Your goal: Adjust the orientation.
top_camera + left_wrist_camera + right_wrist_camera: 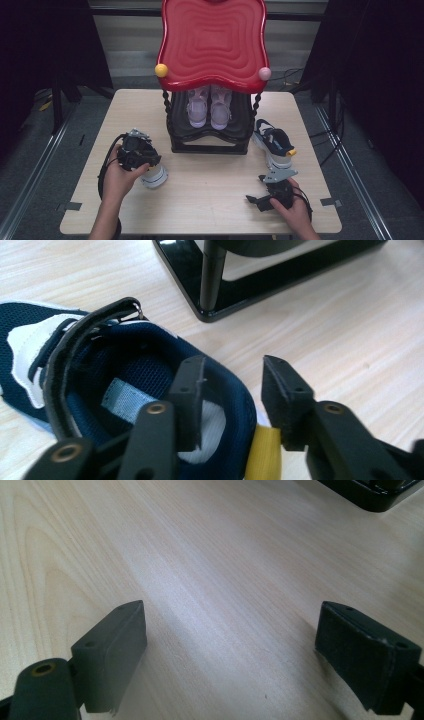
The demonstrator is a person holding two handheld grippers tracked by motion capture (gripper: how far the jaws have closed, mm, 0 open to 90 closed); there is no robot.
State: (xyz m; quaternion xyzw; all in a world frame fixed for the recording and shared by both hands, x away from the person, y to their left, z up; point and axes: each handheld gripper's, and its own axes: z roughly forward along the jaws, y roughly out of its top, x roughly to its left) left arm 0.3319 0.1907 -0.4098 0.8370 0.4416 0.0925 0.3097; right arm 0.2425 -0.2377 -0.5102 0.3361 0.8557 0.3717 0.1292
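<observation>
Left tool (142, 162) is down at the navy shoe (152, 175) on the left half of the tabletop (210, 200), just in front of the black rack (210, 145) with the wavy red top (212, 42). In the left gripper view the shoe (125, 385) lies with its opening toward the camera, and the tool (232, 390) straddles the heel collar: one jaw sits inside the shoe, the other outside by the yellow heel tab (262, 452). There is a visible gap between the outer jaw and the collar, so the jaws are partly apart and not pinching the fabric. Over on the right, the right tool (257, 200) rests low near the front edge of the tabletop, and the right gripper view shows that tool (230, 655) with its jaws spread wide over bare wood, nothing between them. A second navy shoe (272, 142) with a white sole stands just right of the rack, and a pale pair of shoes (210, 107) sits on the rack's shelf.
</observation>
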